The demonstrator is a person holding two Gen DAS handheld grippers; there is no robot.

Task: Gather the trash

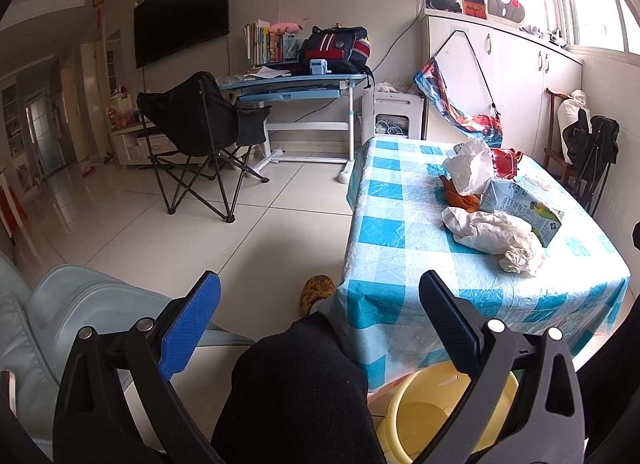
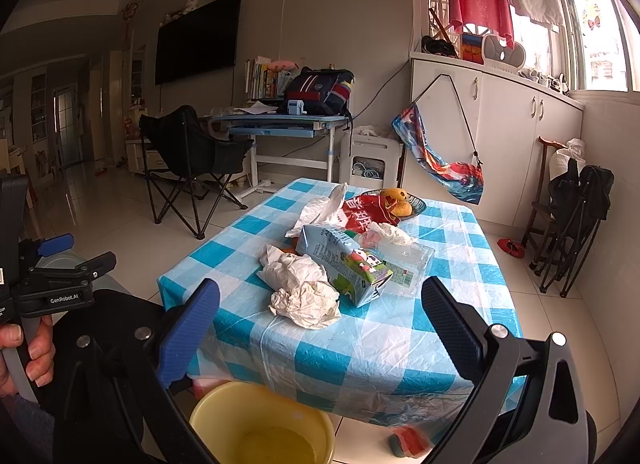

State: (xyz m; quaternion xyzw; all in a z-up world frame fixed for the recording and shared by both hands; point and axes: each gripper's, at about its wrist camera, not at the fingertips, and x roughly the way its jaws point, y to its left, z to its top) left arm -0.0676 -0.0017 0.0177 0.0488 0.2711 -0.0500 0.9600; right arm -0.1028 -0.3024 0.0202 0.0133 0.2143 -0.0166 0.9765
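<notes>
Both the left gripper (image 1: 320,304) and right gripper (image 2: 320,304) are hanging with jaws wide apart, gripping nothing. Trash (image 2: 306,290) is lying mid-bench (image 2: 400,344), while a yellow bin (image 2: 224,410) is sitting on the floor below the near edge.

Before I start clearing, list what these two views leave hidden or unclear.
- Orange item: left wrist view, mostly under the white plastic bag; unidentifiable.
- Yellow bin: right wrist view, cut by the bottom edge and the right claw.
- Red thing on the floor: right wrist view, blurred.
- Milk carton print: too small to read.
- Left claw: hides part of the bin.
</notes>
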